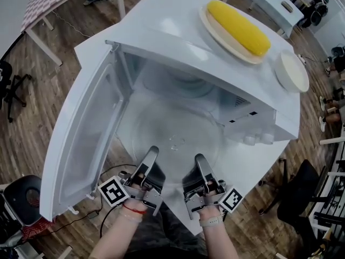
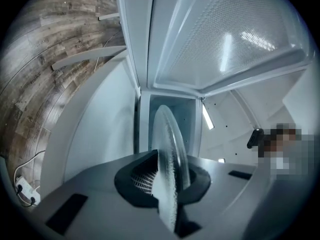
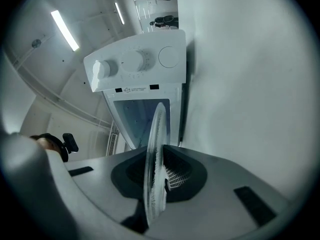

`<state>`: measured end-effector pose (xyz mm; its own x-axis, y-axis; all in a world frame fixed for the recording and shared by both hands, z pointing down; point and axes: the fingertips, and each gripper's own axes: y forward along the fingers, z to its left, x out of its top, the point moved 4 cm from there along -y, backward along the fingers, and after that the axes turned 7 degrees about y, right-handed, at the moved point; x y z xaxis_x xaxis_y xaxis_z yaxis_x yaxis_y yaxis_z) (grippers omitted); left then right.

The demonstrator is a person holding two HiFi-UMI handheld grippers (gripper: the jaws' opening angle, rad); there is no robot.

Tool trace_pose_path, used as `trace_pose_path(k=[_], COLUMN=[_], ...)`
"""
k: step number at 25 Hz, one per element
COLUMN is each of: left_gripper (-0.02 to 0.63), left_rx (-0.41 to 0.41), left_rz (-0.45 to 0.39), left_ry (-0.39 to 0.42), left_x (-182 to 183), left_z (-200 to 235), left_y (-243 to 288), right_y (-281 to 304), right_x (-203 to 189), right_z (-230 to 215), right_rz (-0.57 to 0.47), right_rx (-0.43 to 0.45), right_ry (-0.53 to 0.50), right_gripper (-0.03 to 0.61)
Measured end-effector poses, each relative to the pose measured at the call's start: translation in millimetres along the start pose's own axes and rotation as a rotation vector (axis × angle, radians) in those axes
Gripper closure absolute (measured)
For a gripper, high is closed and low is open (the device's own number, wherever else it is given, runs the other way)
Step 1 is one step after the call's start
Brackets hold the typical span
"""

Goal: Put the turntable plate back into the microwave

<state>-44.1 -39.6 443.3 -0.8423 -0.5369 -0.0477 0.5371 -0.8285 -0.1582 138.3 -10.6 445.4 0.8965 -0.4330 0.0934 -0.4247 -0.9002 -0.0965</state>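
The left gripper (image 1: 151,154) and the right gripper (image 1: 200,159) are side by side. Each one is clamped on the near rim of the clear turntable plate (image 1: 178,136). The plate reaches forward from the jaws into the open front of the microwave (image 1: 178,42). The door (image 1: 81,139) stands open to the left of the left gripper. The knobs (image 3: 122,64) are ahead of the right gripper.

Both grey-bodied, the left gripper (image 1: 152,152) and the right gripper (image 1: 200,159): dark gridded pads (image 2: 141,180), a white cube (image 1: 112,192) with black square markers on each, a red band (image 1: 135,210) at the left wrist.
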Motion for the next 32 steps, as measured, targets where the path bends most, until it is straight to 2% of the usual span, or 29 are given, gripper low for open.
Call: trace_pose_path(k=[4, 18, 32], left_gripper=[0.581, 0.581, 0.581], left_rx=[0.009, 0.031, 0.041], left_rz=[-0.008, -0.020, -0.025], left_ry=[-0.013, -0.014, -0.028], left_x=[2, 16, 19], left_z=[2, 7, 13], left_y=[7, 18, 30], right_y=[6, 27, 37], right_x=[5, 8, 17], right_z=[0, -6, -6], right_rz=[-0.002, -0.012, -0.030], right_rx=[-0.025, -0.025, -0.063], right_ry=[0.015, 0.038, 0.022], right_gripper=[0.537, 0.537, 0.537])
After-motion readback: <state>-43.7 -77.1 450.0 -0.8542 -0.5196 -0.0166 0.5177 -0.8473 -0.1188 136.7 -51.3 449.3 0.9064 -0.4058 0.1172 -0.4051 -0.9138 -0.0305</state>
